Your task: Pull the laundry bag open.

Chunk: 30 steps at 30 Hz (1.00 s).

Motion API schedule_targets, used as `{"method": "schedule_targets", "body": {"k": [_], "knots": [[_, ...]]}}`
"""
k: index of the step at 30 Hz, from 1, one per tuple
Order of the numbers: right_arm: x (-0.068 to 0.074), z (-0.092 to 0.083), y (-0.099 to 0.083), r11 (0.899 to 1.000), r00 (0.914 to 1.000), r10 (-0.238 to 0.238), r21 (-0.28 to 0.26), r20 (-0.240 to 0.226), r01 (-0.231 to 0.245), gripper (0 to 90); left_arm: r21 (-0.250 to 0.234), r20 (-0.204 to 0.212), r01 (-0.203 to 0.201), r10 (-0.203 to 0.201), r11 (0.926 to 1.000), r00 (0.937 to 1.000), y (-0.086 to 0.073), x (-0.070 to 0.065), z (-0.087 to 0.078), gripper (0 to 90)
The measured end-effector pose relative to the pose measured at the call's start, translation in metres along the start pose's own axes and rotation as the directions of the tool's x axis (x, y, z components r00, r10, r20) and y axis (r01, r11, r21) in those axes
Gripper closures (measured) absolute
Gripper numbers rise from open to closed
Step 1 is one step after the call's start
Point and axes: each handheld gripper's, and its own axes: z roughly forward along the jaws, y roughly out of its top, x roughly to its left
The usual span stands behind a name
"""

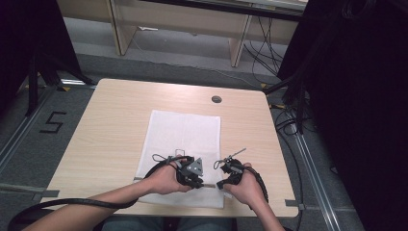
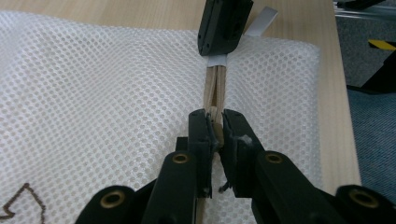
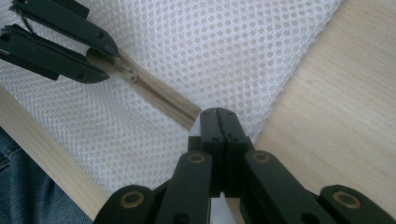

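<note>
A white mesh bag (image 1: 185, 130) lies flat on the wooden table (image 1: 110, 130), with a tan zipper (image 2: 215, 86) along its near edge. My left gripper (image 2: 215, 127) is shut on the zipper's slider; the same gripper (image 3: 100, 58) enters the right gripper view from the upper left, its jaws clamped on the slider (image 3: 127, 71). My right gripper (image 3: 218, 116) is shut on the bag's edge at the zipper's end (image 3: 184, 115), and it (image 2: 219, 51) also reaches in at the top of the left gripper view. From above, the left gripper (image 1: 195, 175) and right gripper (image 1: 225, 177) sit close together.
A round cable hole (image 1: 216, 99) sits in the table beyond the bag. Grey tape strips (image 1: 293, 203) mark the table's near corners. Dark stands and cables (image 1: 288, 96) crowd the floor to the right. A brown stitched outline (image 2: 23, 200) marks the mesh.
</note>
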Motion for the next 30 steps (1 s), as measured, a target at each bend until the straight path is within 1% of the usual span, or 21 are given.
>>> {"method": "schedule_targets", "body": {"k": [1,2,3,5,7,8,10,11,12,13,14,15,16,19,20,21,22,23,25,29,30], "knots": [[0.0002,-0.0002,-0.0002,1.0,1.0,-0.001,-0.001,-0.002,0.001,90.0,-0.002,-0.001,0.002,-0.002,1.0,1.0,-0.0002,-0.0004,0.0002,81.9],[0.0006,-0.0005,0.0,1.0,1.0,-0.001,0.0,0.007,0.001,90.0,-0.002,-0.004,0.01,-0.01,0.9999,0.9999,-0.0004,-0.0015,0.0005,81.9],[0.0008,-0.0003,0.0,1.0,1.0,0.003,0.002,0.0,-0.003,90.0,-0.002,-0.004,0.01,-0.01,0.9999,0.9999,-0.0004,-0.0015,0.0005,81.9],[0.0008,-0.0005,0.0,1.0,1.0,-0.001,0.0,0.008,0.001,90.0,-0.006,-0.004,0.01,-0.01,0.9999,0.9999,-0.0006,-0.0014,0.0004,81.9],[0.0006,-0.0003,-0.0003,1.0,1.0,0.001,0.0,0.0,-0.001,90.0,-0.005,0.0,0.01,-0.01,0.9999,0.9999,-0.0009,-0.0011,0.0004,81.9],[0.0003,-0.0005,-0.0002,1.0,1.0,-0.004,-0.003,0.006,0.004,90.0,-0.005,0.0,0.01,-0.01,0.9999,0.9999,-0.0009,-0.0011,0.0004,81.9],[0.0001,-0.0002,-0.0002,1.0,1.0,-0.002,-0.001,-0.002,0.002,90.0,-0.004,-0.001,0.008,-0.008,1.0,1.0,-0.0008,-0.0015,0.0002,81.9],[-0.0001,-0.0001,-0.0002,1.0,1.0,-0.003,-0.001,-0.003,0.003,90.0,-0.007,-0.006,-0.002,0.002,1.0,1.0,-0.0004,-0.001,0.0,81.9],[0.0009,-0.0005,-0.0004,1.0,0.9998,0.019,0.006,0.002,-0.019,90.0,-0.007,-0.005,-0.001,0.001,1.0,1.0,-0.0003,-0.0011,-0.0001,81.9],[0.0001,-0.0001,-0.0003,1.0,1.0,0.003,-0.002,-0.002,-0.003,90.0,-0.007,-0.006,-0.002,0.002,1.0,1.0,0.0,-0.0013,-0.0003,81.9],[0.0001,-0.0001,-0.0003,1.0,1.0,0.003,-0.002,-0.002,-0.003,90.0,-0.006,-0.004,0.004,-0.004,1.0,1.0,0.0002,-0.0019,-0.0004,81.9],[0.0001,-0.0001,-0.0004,1.0,1.0,0.0,-0.003,-0.002,0.0,90.0,-0.008,-0.007,-0.007,0.007,0.9999,0.9999,0.0008,-0.0018,-0.0009,81.9],[-0.0002,0.0004,-0.0007,1.0,1.0,-0.007,-0.009,0.002,0.007,90.0,-0.007,-0.005,-0.001,0.001,1.0,1.0,0.0005,-0.0018,-0.0008,81.9],[0.0,0.0002,-0.0007,1.0,1.0,-0.003,-0.009,-0.001,0.003,90.0,-0.008,-0.004,0.002,-0.002,1.0,1.0,-0.0003,-0.0017,-0.0001,82.0],[0.0002,0.0,-0.0004,1.0,0.9999,-0.012,-0.002,0.001,0.012,90.0,-0.007,-0.004,-0.008,0.008,0.9999,1.0,-0.0001,-0.0013,-0.0003,82.0],[0.0002,0.0,-0.0004,1.0,0.9999,-0.012,-0.002,0.001,0.012,90.0,-0.007,-0.002,0.005,-0.005,1.0,1.0,-0.0002,-0.0019,-0.0002,82.0],[0.0009,0.0,-0.0003,1.0,1.0,-0.005,-0.002,0.004,0.005,90.0,0.001,-0.007,-0.005,0.005,1.0,1.0,0.0,-0.0017,-0.001,81.9],[0.0016,-0.0002,0.0,1.0,0.9999,-0.011,0.002,0.008,0.011,90.0,0.006,-0.012,-0.016,0.016,0.9999,0.9998,-0.0003,-0.0011,-0.0027,82.0],[0.0018,-0.0001,0.0,1.0,0.9998,-0.015,-0.001,0.01,0.015,90.0,-0.001,-0.014,-0.009,0.009,1.0,0.9999,-0.0005,-0.0011,-0.0038,81.9],[0.0011,-0.0002,0.0,1.0,0.9999,-0.012,0.001,0.004,0.012,90.0,-0.005,-0.017,-0.011,0.011,0.9999,0.9998,-0.0019,-0.0019,-0.0052,81.9],[0.0021,-0.0006,-0.0001,1.0,1.0,0.004,0.006,0.004,-0.004,90.0,-0.003,-0.017,-0.01,0.01,0.9999,0.9998,-0.0023,-0.0019,-0.0049,81.9]]}}
